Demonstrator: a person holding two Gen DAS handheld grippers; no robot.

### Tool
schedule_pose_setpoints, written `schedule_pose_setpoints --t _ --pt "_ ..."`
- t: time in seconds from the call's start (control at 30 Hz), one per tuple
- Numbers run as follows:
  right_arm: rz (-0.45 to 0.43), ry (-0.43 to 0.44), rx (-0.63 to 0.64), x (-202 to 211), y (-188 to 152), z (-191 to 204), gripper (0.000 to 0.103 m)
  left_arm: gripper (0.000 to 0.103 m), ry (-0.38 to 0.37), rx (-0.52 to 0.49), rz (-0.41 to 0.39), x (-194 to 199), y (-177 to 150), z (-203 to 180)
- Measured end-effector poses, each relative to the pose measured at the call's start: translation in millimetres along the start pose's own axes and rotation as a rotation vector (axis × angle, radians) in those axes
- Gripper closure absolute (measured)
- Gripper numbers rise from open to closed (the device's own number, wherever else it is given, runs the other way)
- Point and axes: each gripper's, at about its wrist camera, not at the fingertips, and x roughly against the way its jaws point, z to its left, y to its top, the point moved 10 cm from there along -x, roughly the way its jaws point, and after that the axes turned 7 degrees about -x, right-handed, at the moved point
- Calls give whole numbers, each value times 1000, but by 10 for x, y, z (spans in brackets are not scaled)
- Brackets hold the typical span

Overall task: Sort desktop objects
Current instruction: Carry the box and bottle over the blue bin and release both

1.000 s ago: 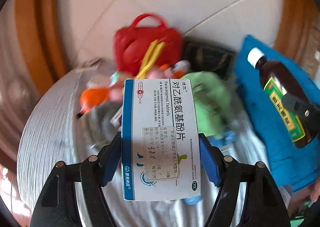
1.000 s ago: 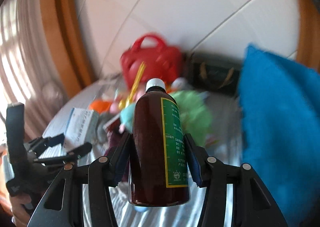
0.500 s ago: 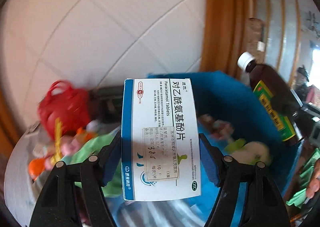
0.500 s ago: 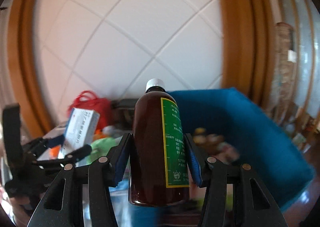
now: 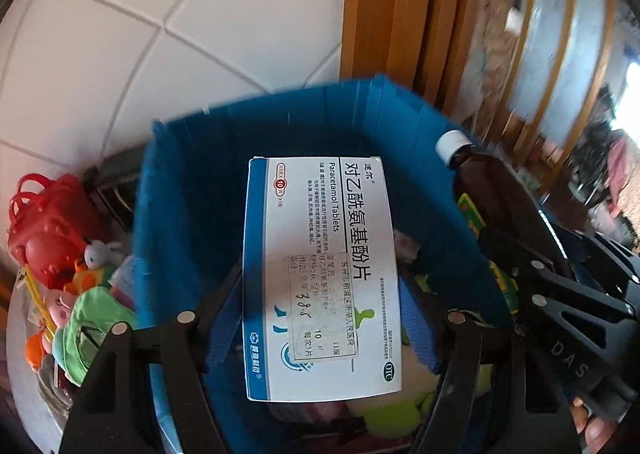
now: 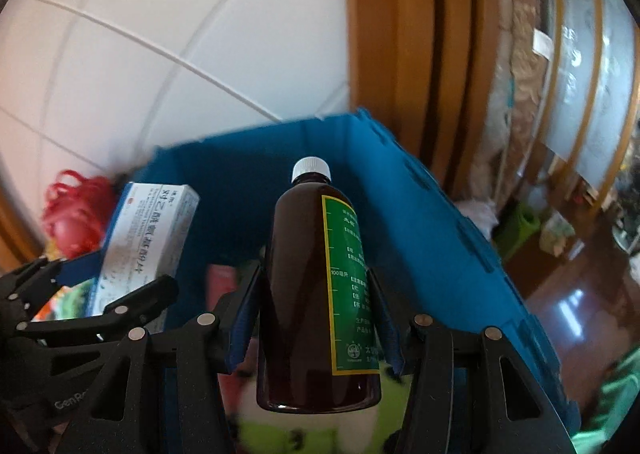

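A: Tablets box [image 5: 322,278] is being clamped between the blue pads of the left gripper [image 5: 320,318], label side up, and is being held over the open blue bin [image 5: 180,213].

B: Brown bottle [image 6: 318,282] is being gripped the same way by the right gripper [image 6: 316,318]; its sides are being pressed by both pads, with the white cap pointing away from the camera and the green label facing right.

A: Both items are being held above the bin's inside, where a yellow-green soft toy [image 5: 394,410] is lying at the bottom. Other contents are being blurred too much to be told.

B: In the left wrist view the bottle is being seen at the bin's right wall, beside the box. To the bin's left, a red basket [image 5: 48,221] and a heap of small toys [image 5: 80,294] are being left on the table.

A: A white tiled wall [image 6: 140,53] is being seen behind the bin.
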Motion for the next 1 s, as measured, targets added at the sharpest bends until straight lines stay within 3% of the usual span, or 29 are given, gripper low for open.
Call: schedule_pose_setpoints --t 0.2,0.3,0.63,0.8,1.0 --pt "142 -14 -65 -564 -234 -240 51 32 47 -23 129 -559 -194 -29" --pt "154 -17 -69 -654 -261 -260 51 32 35 -32 164 -662 -264 -41" --pt "162 -44 -34 -860 -311 -346 52 31 77 -47 183 -757 -236 -120" --pt "168 -39 -49 -896 -293 -364 51 23 111 -77 182 -774 -209 -126" --pt "160 -47 -41 -894 -270 -349 51 23 128 -89 187 -772 -208 -123"
